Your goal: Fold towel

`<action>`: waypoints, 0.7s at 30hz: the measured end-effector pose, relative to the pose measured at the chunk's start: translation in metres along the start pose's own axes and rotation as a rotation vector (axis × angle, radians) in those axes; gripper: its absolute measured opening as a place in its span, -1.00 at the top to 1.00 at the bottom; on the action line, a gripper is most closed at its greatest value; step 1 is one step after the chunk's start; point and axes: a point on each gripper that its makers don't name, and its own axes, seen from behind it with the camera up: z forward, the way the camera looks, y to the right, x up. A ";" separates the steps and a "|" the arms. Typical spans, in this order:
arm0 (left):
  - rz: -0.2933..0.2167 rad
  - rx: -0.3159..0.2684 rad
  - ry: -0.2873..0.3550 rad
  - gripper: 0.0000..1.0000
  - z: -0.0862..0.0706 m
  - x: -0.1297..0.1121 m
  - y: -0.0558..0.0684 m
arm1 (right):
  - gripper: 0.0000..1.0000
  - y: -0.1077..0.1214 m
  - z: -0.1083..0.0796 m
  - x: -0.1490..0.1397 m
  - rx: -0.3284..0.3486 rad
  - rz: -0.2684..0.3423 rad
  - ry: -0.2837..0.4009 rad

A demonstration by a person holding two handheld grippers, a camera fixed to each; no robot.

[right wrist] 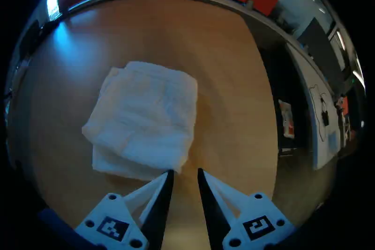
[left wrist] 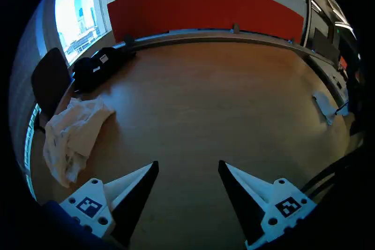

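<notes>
Right gripper view: folded white towel (right wrist: pixel 143 118) lies on the wooden surface (right wrist: pixel 225 86) at eleven o'clock, just beyond the slightly parted, empty right tongs (right wrist: pixel 185 172). Left tongs (left wrist: pixel 188 163) are spread wide; a crumpled cloth (left wrist: pixel 75 137), possibly another towel, lies at nine o'clock.

Left hand-held gripper (left wrist: pixel 187 162) low in frame, fingers wide apart w/ nothing between, above a bare wood worktop (left wrist: pixel 211 104). Crumpled white towel (left wrist: pixel 75 137) lies at the worktop's left edge, well apart from the fingers. Black bag (left wrist: pixel 101 64) behind it, dark chair (left wrist: pixel 49 81) further left. Red partition (left wrist: pixel 206 11) along the far edge; bright window (left wrist: pixel 77 13) top left. Small pale scrap (left wrist: pixel 326 104) far right, too small to identify.
</notes>
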 end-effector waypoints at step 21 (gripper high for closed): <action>-0.004 -0.008 0.008 -0.89 0.000 0.002 0.000 | -0.83 0.001 -0.016 0.006 -0.016 0.003 0.045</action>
